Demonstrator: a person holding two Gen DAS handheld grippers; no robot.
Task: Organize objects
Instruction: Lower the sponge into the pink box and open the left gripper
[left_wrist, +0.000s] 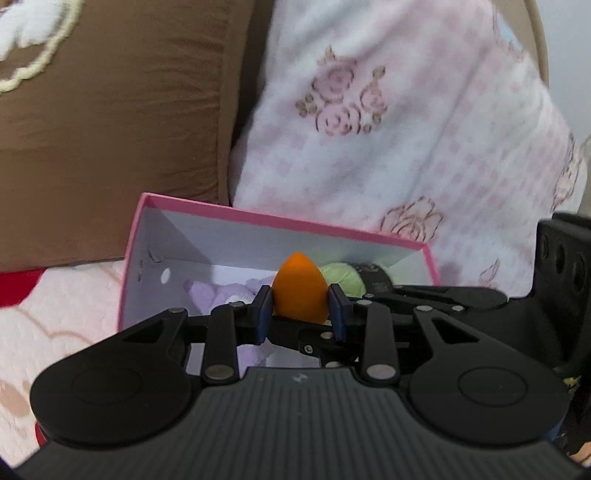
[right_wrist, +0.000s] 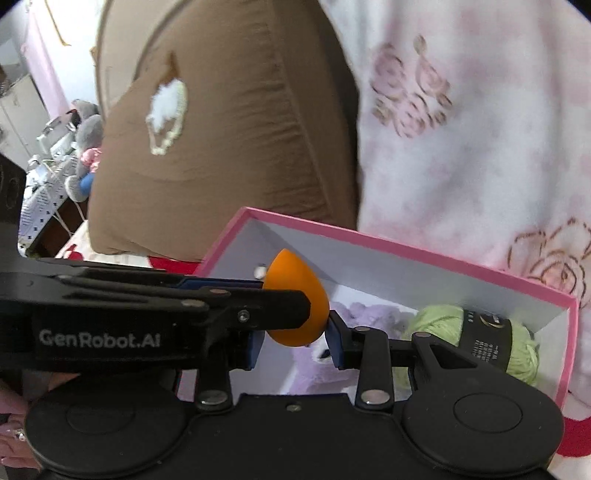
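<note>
Landmark: pink box, open on the bed.
Held thing: orange teardrop sponge, over the box's open top, pointed end away from the left camera.
Left gripper: fingers nearly closed, pinching the sponge's sides.
Right gripper: narrow gap, apparently empty; sponge just beyond it.
Inside box: green yarn, lilac plush.
Likely next: release straight down, left hand nearer.
</note>
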